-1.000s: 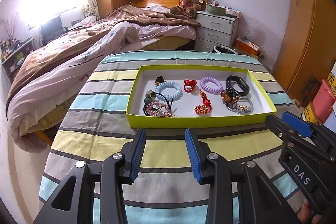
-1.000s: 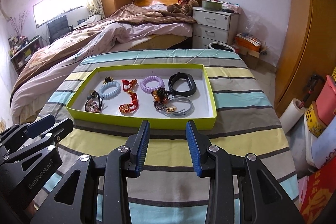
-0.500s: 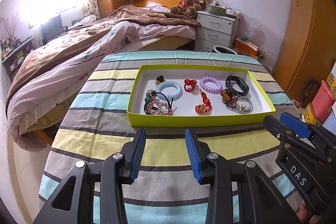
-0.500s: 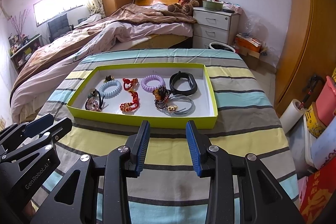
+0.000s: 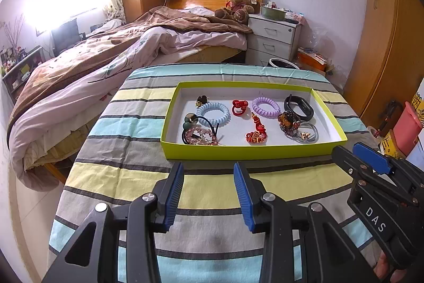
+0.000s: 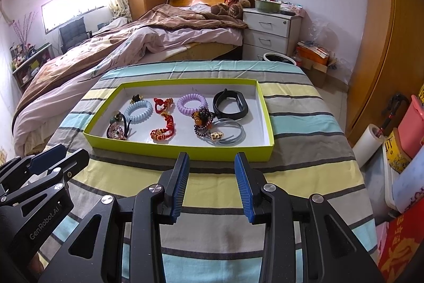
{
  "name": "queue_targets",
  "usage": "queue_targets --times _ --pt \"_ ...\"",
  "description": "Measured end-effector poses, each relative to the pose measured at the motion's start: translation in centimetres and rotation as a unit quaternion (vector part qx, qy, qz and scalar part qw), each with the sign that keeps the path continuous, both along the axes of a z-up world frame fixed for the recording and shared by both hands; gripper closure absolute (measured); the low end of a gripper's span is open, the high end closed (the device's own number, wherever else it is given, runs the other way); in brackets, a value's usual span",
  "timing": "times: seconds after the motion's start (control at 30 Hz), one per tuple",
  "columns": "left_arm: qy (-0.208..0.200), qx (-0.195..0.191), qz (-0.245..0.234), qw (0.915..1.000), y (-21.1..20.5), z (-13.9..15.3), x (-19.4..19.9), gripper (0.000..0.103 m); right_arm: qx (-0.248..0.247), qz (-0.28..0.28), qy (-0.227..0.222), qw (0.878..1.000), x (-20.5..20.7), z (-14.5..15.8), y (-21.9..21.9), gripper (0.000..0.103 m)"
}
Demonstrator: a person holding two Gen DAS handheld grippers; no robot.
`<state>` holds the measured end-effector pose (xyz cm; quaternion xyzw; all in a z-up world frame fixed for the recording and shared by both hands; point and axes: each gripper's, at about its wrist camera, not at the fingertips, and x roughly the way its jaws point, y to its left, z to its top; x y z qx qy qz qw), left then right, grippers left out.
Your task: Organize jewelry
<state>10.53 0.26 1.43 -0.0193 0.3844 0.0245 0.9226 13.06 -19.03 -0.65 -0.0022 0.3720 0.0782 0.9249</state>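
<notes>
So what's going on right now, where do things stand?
Left gripper and right gripper open, empty, short of the tray. Jewelry all in the green tray, untouched. Nothing blocking the approach.

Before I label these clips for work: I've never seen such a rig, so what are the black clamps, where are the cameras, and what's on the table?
No robot: a person holds a hand-gripper in each hand. Each carries a fisheye camera looking along its fingers. One picture shows the left gripper, the other the right gripper. Both are open and hold nothing. On the striped tablecloth sits a green tray of jewelry: a blue coil band, a purple coil band, a black wristband, and red knotted pieces.
</notes>
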Motion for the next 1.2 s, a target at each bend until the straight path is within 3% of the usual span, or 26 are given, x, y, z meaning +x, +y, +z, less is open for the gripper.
queue_targets --times 1.2 --pt "0.001 -0.008 0.006 1.0000 0.49 -0.22 0.06 0.064 -0.003 0.001 0.003 1.000 0.01 -0.05 -0.10 0.066"
